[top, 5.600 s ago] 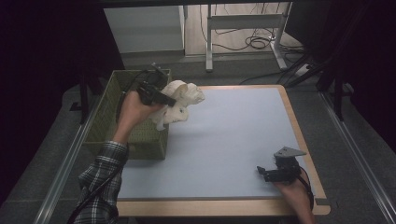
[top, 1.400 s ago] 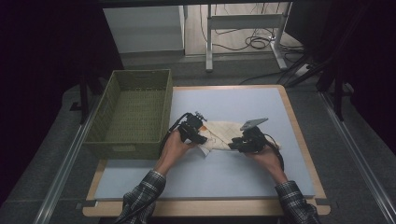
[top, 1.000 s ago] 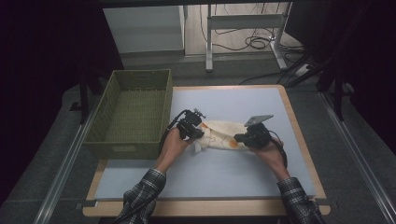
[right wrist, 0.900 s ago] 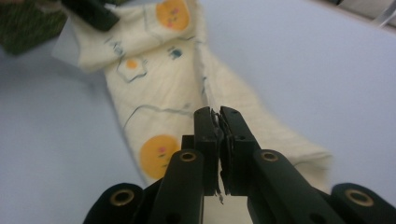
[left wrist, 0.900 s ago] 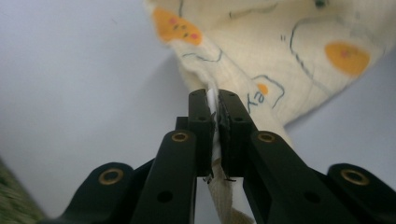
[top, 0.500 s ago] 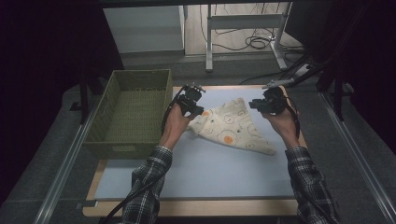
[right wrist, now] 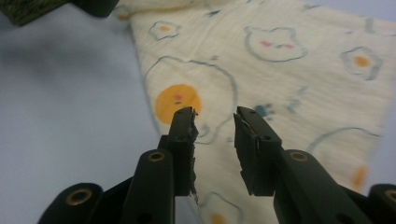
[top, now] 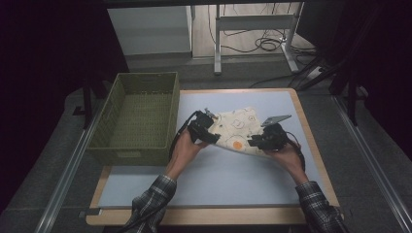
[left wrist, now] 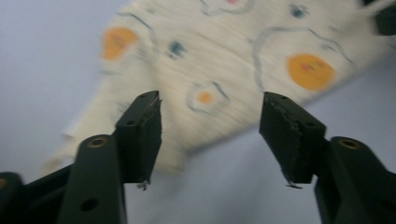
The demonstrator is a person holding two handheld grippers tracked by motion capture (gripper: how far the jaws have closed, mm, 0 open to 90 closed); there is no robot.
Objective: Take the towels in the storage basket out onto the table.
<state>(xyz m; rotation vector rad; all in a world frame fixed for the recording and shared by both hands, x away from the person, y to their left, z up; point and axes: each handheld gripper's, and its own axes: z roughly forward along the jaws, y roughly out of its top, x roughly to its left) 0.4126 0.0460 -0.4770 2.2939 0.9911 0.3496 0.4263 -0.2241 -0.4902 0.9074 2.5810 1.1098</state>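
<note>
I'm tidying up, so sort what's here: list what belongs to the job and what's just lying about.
In the job:
cloth, lying flat
left claw, open
right claw, open
table

Lying about:
basket, beside the cloth
cables on the floor beyond

Lab: dark curtains, floor cables

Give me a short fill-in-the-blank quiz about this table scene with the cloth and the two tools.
1. The cream cloth is printed with fried ____.
2. The green basket stands at the table's ____ side.
3. The left tool has its jaws ____, nothing between them.
4. The cloth lies ____ on the blue mat.

Missing: eggs; left; open; flat
</note>
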